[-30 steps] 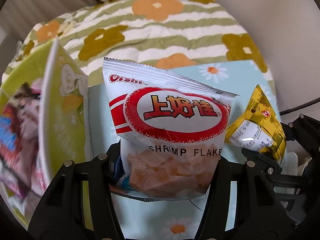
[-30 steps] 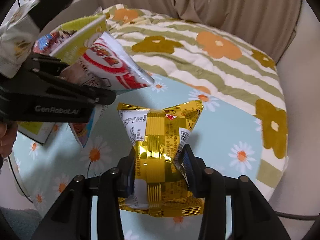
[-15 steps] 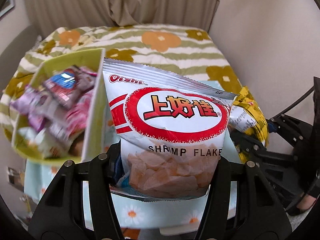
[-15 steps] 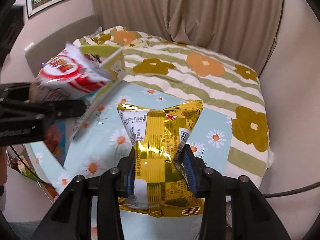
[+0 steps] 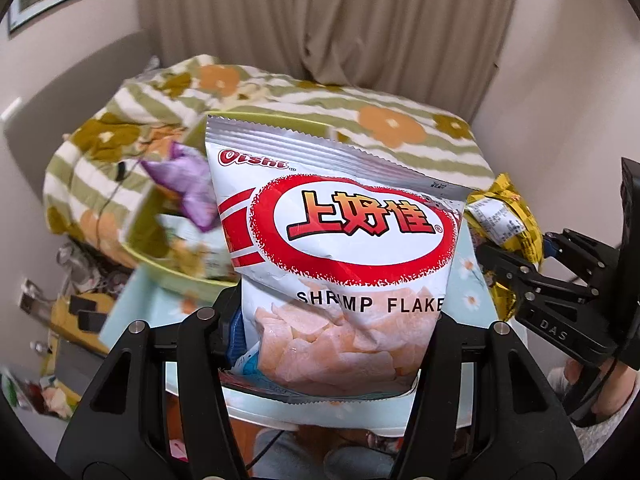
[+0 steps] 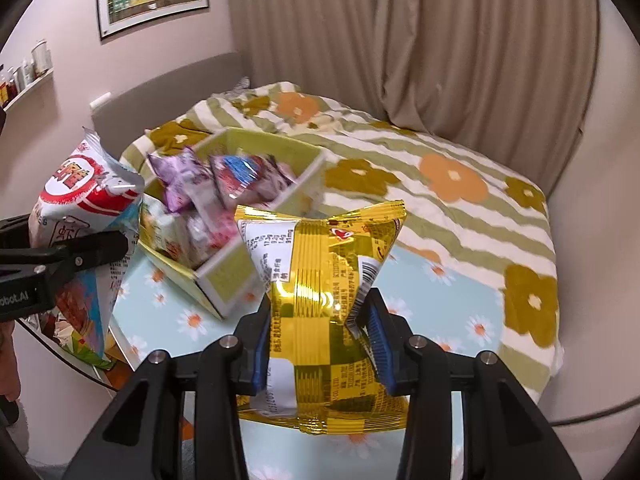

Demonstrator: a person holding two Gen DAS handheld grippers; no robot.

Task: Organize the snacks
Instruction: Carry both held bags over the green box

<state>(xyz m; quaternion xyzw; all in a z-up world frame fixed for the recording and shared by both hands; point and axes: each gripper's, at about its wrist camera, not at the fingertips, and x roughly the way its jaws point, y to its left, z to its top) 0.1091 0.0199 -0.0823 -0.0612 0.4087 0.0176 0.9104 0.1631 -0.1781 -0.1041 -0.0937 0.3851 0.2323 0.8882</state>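
My left gripper [image 5: 332, 332] is shut on a white and red shrimp flakes bag [image 5: 340, 248], held upright above the table; the bag also shows at the left of the right wrist view [image 6: 86, 200]. My right gripper [image 6: 320, 328] is shut on a gold foil snack bag [image 6: 320, 280], also seen at the right in the left wrist view [image 5: 504, 220]. A yellow-green divided box [image 6: 236, 276] with several snack packets, one purple [image 6: 180, 180], stands on the table beyond both bags; it also shows in the left wrist view [image 5: 148, 240].
The table has a light blue daisy cloth [image 6: 432, 304]. Behind it is a bed with a striped flower blanket [image 6: 452, 176], then a curtain [image 6: 400, 40] and walls. Clutter lies on the floor at the left [image 5: 76, 316].
Both grippers have risen and drawn back from the table with their bags still held. The box now appears farther away and lower in both views.
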